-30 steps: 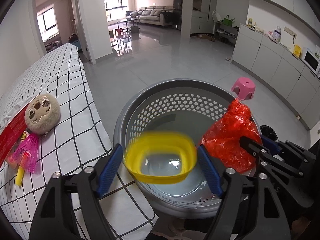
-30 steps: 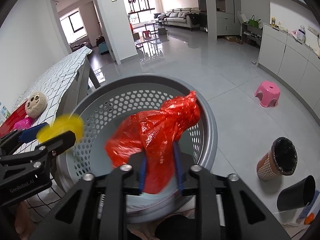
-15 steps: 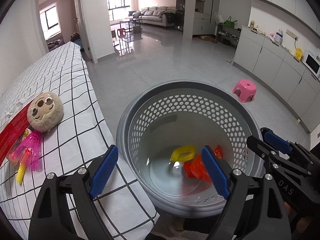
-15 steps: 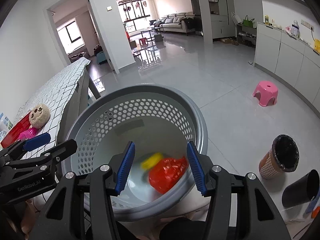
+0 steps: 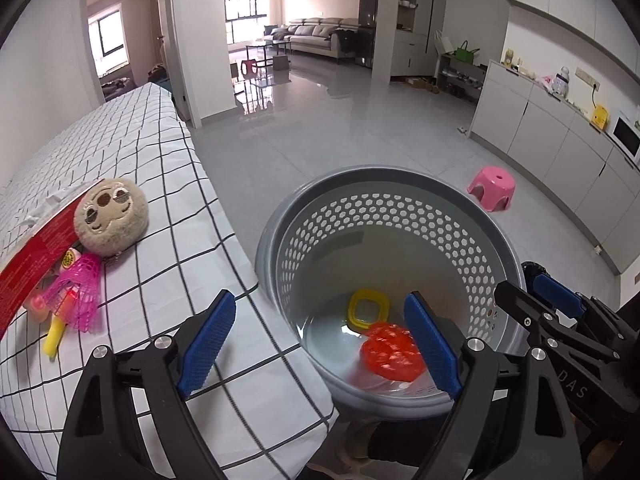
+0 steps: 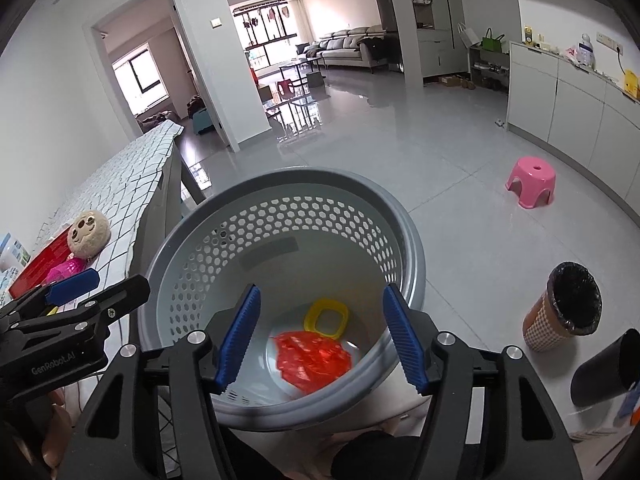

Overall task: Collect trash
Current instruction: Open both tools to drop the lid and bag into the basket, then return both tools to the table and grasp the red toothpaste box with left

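Under the left wrist camera, the left gripper (image 5: 320,336) stands spread wide with nothing between its ribbed blue pads, poised over the edge of a table covered in a white cloth with a black grid (image 5: 152,184). Beside the table sits a round grey plastic basket (image 5: 400,184), its wall pierced with hexagonal holes. On its smooth bottom lie a crumpled red plastic bag (image 5: 390,352) and a yellow ring-shaped plastic piece (image 5: 368,308), touching each other. On the cloth rest a round plush sloth face (image 5: 110,216), a pink mesh shuttlecock (image 5: 78,294) and a flat red package (image 5: 36,248) whose print is too small to read. The right gripper's black frame at the right edge bears the letters "DAS".

From the right wrist camera, the right gripper (image 6: 320,338) is opening, jaws empty, above the same basket (image 6: 288,184); the red bag (image 6: 314,364) and yellow ring (image 6: 326,318) lie below. The left gripper (image 6: 76,292) reads "GenRobot.AI". A pink plastic stool (image 6: 532,180) stands on glossy tiles, and a checkered bin with a black liner (image 6: 564,304) stands nearer.
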{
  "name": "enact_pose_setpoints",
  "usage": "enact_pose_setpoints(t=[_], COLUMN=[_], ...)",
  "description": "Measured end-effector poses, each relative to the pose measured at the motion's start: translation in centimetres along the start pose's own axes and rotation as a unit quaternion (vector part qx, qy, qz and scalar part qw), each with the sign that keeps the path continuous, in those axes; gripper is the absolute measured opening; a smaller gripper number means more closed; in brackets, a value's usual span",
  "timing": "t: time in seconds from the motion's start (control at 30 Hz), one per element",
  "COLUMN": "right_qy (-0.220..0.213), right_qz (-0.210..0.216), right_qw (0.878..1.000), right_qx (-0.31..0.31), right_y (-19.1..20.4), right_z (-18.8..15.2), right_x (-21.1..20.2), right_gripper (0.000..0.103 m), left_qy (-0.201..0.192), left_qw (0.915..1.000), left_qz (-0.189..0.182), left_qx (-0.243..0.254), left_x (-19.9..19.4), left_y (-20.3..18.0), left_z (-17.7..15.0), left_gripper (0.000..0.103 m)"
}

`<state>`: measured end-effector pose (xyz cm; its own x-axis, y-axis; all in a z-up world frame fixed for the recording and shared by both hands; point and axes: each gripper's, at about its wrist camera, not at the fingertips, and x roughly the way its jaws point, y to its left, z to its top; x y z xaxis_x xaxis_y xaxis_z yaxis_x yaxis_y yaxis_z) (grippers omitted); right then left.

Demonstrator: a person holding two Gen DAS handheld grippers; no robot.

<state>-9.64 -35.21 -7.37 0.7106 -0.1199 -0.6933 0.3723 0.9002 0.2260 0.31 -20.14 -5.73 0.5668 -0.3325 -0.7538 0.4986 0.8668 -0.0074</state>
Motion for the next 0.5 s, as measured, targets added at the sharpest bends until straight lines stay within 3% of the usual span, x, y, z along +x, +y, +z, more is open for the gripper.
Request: enact_pose_setpoints(t=[0.5], right_qy=[-0.019], right_qz=[0.029], right_qw=[0.999], right_qx=[-0.016], right_y=[3.8], right_z=[-1.0], right_x=[-2.0], right_gripper=[0.067], left_qy=[-0.030], left_qw=[0.9989], left_qz=[0.026], left_qx=[-0.026], left_x=[-4.2], left_y=[3.9], left_z=[-1.4], left_gripper=[0.088])
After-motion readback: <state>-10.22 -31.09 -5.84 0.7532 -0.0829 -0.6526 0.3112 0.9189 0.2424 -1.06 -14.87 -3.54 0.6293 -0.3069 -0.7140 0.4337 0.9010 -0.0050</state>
